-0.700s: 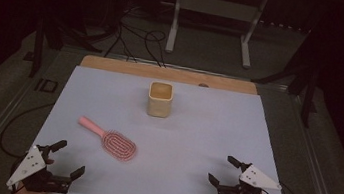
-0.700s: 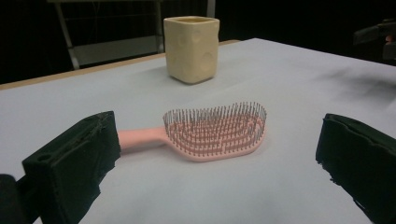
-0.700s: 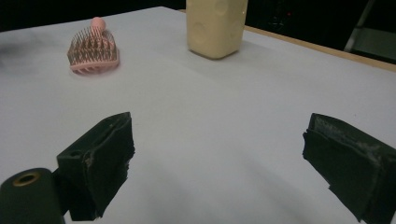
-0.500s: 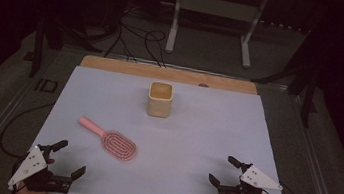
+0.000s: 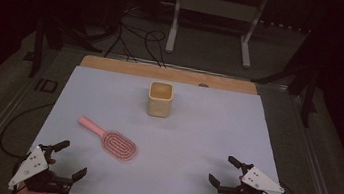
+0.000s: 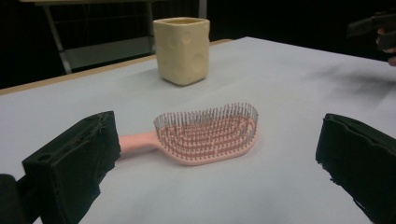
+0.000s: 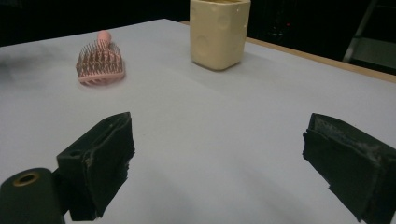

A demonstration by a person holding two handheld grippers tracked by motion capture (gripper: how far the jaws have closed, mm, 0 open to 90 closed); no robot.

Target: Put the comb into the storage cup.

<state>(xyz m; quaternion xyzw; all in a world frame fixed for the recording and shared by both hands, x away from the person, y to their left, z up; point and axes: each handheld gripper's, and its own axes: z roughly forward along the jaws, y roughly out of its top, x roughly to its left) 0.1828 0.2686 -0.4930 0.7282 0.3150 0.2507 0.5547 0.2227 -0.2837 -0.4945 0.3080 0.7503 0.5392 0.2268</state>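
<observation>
Dark surroundings frame a bench (image 5: 189, 144) covered with a pale sheet, a strip of bare wood showing along its far edge. Left hand-held gripper (image 5: 63, 159) sits at the near left corner, jaws spread wide with nothing between them. Right hand-held gripper (image 5: 226, 172) sits at the near right corner, likewise wide open and empty.

Just ahead of the left hand-held gripper lies a pink hairbrush (image 5: 116, 142), flat on the sheet, bristles up, its handle pointing toward the far left. In the left gripper view the hairbrush (image 6: 208, 135) lies crosswise between the two jaws but farther out, not touched. Beyond it, near the middle of the far half, a cream square-sided cup (image 5: 160, 99) stands upright, well apart from the brush.

Judgement: the work in hand appears to be an approach to the hairbrush by the left hand-held gripper. Recommended practice: close on the narrow handle rather than the bristled head, come in low and level, and keep the sheet from bunching.
</observation>
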